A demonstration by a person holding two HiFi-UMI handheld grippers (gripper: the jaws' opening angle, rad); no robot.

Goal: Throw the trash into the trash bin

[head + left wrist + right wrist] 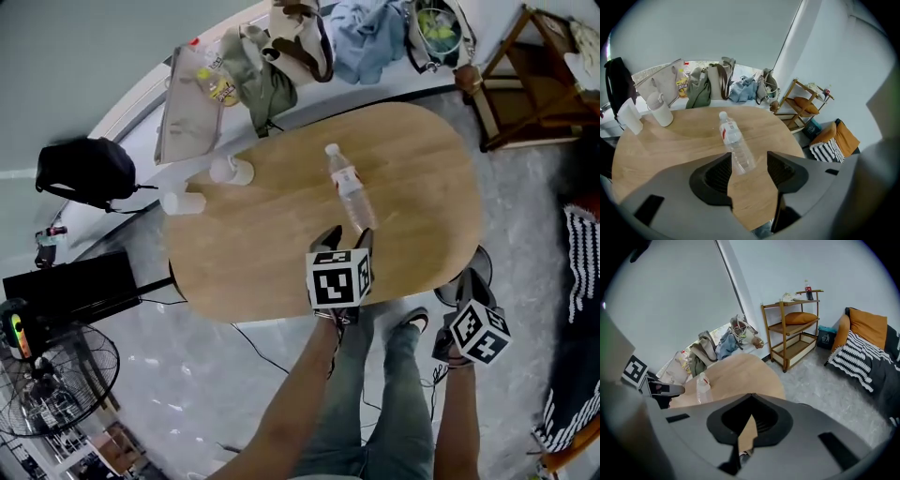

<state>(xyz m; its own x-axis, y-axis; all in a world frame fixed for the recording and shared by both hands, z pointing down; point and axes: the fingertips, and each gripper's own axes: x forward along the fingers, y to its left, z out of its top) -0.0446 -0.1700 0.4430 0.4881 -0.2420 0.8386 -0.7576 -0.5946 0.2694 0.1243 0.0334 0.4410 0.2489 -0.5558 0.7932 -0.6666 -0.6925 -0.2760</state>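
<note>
The clear plastic bottle (349, 192) is lying on its side near the middle of the oval wooden surface (422, 187), red label facing up. Its cap is pointing away from the person and its base is pointing back toward them. The long axis is running almost straight along the line of the left claw (749, 164), tilted only slightly.

That claw is hovering at the bottle's near end with its jaws standing wide apart and holding nothing. In the left gripper view the base of the bottle is sitting just inside the gap between the tips, and I cannot tell if either pad is touching it. The way ahead looks like a short push forward along the bottle, so the jaws are straddling its sides before they close.

The right claw (751, 394) is hanging low off the near edge of the surface, beside the person's leg. Its tips are meeting with nothing between them, and it is clearly the farther of the two from the bottle.

Two white cups (232, 171) are sitting well apart from the bottle at the far left, and bags (281, 47) are crowding the ledge beyond. No trash bin is showing in any view
</note>
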